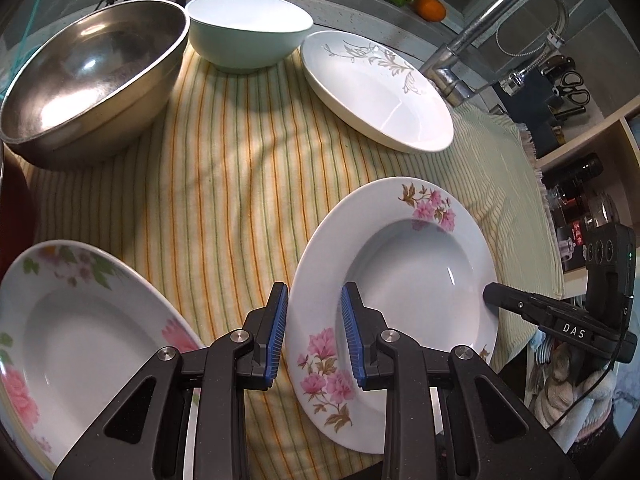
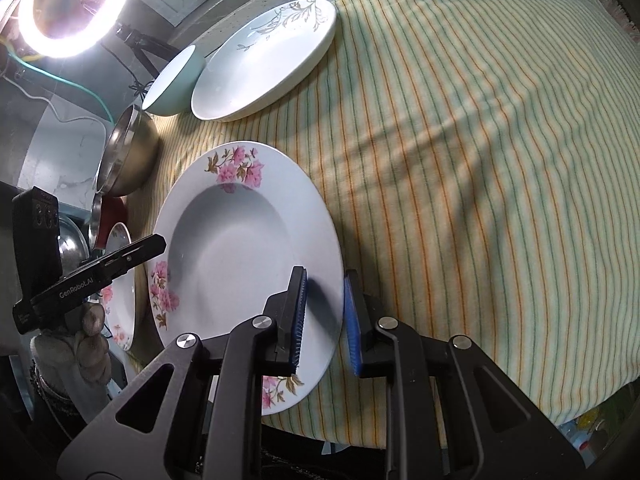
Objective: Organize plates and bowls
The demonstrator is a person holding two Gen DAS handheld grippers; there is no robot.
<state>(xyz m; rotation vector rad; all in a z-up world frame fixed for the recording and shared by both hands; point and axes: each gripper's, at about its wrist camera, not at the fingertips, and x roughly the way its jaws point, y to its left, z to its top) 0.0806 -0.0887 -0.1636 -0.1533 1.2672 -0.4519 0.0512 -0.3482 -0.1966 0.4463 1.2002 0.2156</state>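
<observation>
Worktop: we find a striped cloth [image 1: 224, 184] spread over it, carrying all the dishes.
Flowered deep plate [image 1: 394, 276]: we see it lying on the cloth at the near edge, between the two grippers, rim with pink flowers.
Left gripper [image 1: 314, 334]: we see its fingers [image 1: 276, 332] straddling the left rim of the flowered deep plate, one over the cloth, one over the plate; narrowly set. We cannot tell whether the pads press the rim.
Right gripper [image 2: 326, 320]: we see its fingers [image 2: 298, 316] astride the right rim of the same plate, one above the plate, one outside the edge. Narrow gap; grip not confirmed by us.
Second flowered plate [image 1: 76, 332]: we note it at the near left, apart from the first.
Steel bowl [image 1: 92, 84]: we note it at the far left, upright on the cloth.
Pale bowl [image 1: 248, 28]: just beside the steel bowl, at the back.
Leaf-patterned plate [image 1: 380, 92]: at the back right, near the faucet [image 1: 496, 28].
Person: we see a gloved hand [image 2: 86, 344] holding the left gripper's handle.
</observation>
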